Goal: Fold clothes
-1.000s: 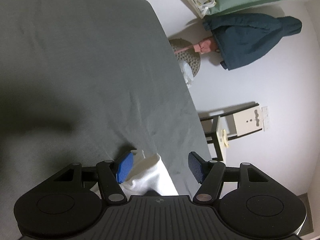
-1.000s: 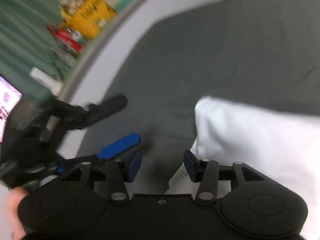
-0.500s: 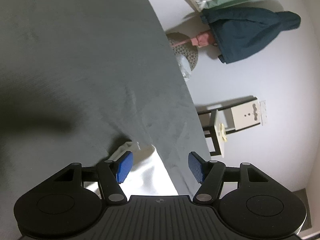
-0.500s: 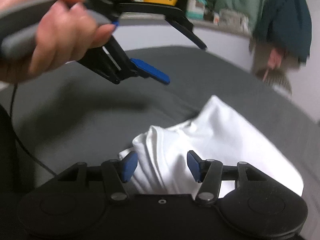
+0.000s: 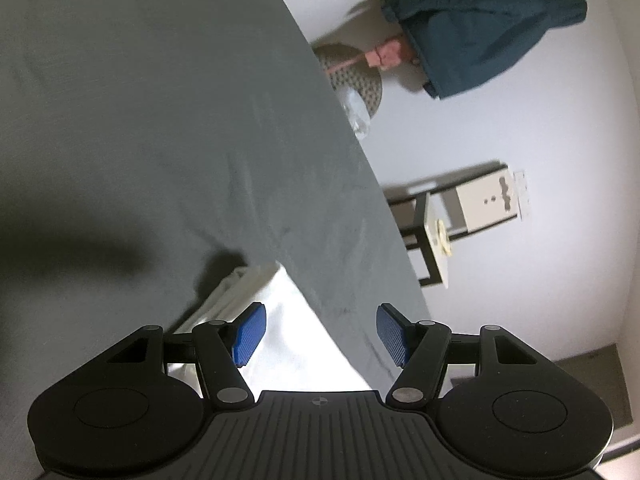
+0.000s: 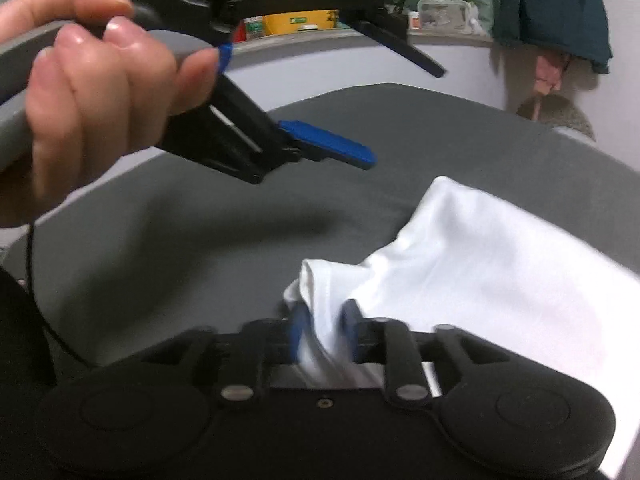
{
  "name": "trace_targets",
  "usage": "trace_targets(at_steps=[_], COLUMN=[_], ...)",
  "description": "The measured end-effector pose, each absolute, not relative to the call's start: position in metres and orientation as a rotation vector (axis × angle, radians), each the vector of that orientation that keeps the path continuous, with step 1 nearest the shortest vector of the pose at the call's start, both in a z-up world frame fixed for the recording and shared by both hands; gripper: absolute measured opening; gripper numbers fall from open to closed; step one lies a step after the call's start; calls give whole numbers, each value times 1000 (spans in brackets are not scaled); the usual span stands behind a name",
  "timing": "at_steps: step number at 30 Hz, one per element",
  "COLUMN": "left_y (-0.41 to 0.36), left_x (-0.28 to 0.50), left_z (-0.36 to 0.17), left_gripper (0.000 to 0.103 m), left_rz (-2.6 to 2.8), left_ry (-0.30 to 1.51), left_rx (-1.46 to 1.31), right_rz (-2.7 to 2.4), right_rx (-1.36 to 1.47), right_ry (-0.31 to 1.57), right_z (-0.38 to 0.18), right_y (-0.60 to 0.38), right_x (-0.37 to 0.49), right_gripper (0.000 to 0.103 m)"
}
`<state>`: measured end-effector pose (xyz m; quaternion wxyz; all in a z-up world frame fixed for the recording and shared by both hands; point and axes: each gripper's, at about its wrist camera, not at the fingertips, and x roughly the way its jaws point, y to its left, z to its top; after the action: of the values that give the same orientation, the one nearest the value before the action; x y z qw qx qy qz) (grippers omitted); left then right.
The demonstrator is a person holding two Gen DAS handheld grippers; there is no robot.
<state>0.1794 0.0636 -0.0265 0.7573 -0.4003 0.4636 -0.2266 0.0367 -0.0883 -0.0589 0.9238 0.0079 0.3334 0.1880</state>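
Observation:
A white garment [image 6: 480, 264] lies folded on the grey bed sheet [image 6: 200, 240]. My right gripper [image 6: 324, 320] is shut on the bunched near-left edge of it, and white cloth shows between the blue pads. A hand holds my left gripper [image 6: 404, 116] above the sheet, beyond the garment, with its fingers spread wide. In the left wrist view the left gripper [image 5: 320, 316] is open over a corner of the white garment [image 5: 288, 340], with nothing between its fingers. The layered edge of the cloth shows beside the left pad [image 5: 248, 332].
The bed sheet [image 5: 160, 120] ends at the right, by a white wall. A teal jacket [image 5: 480, 40] hangs there above a round woven basket [image 5: 356, 80]. A black stool [image 5: 428, 248] holds a cream box. A shelf with a yellow box [image 6: 296, 16] runs behind the bed.
My right gripper has closed on the garment's bunched edge. The left gripper has stayed open and drifted back, so more white cloth shows under it.

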Motion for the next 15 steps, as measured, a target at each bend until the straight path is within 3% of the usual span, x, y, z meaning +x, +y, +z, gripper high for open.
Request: trace_targets(at_steps=[1,2,12,15], left_y=[62,60,25,1], left_x=[180,180,183,180], left_z=[-26,-25,-28,-28], left_gripper=[64,64,64,64], left_rz=[-505,-516,-629,-663], left_ry=[1014,1018,1088,1106], left_rx=[-862,-851,-742,-616], right_rz=[400,414,126,3], right_rx=[25,34,205,296], right_ry=[689,692,582,607], right_z=[-60,-61,-33,-41], right_y=[-87,-87,-194,-241], right_x=[39,40,5,11], right_gripper=[48,53,53,44])
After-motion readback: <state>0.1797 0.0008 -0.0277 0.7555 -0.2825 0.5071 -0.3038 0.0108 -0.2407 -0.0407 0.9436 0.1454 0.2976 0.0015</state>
